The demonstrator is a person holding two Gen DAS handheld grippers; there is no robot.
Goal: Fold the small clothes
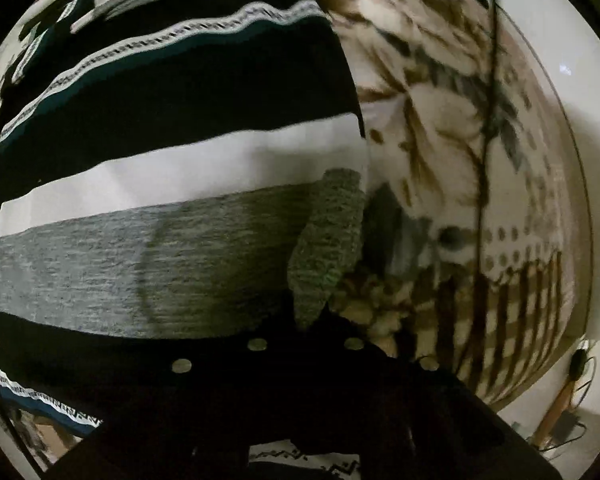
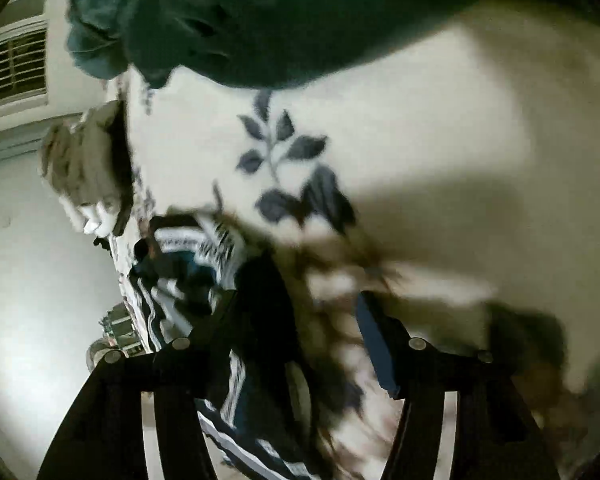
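Note:
A small striped knit garment [image 1: 172, 152], with black, white and grey bands and a patterned trim, lies spread on a floral bedspread [image 1: 460, 128]. It fills the left wrist view. A grey ribbed cuff [image 1: 328, 248] is folded up at its right edge. My left gripper [image 1: 304, 344] is low over the garment's dark band; its fingers are lost in shadow. In the right wrist view my right gripper [image 2: 296, 320] stands open, with the striped garment [image 2: 188, 264] between and beyond its fingers [image 2: 376, 344]. I cannot tell whether it touches the cloth.
A dark teal cloth [image 2: 260, 12] lies at the far end of the bedspread [image 2: 440, 128]. A brown lump of fabric [image 2: 84, 152] sits at the bed's left edge. A white wall [image 1: 588, 160] and cables near the floor [image 1: 572, 412] lie to the right.

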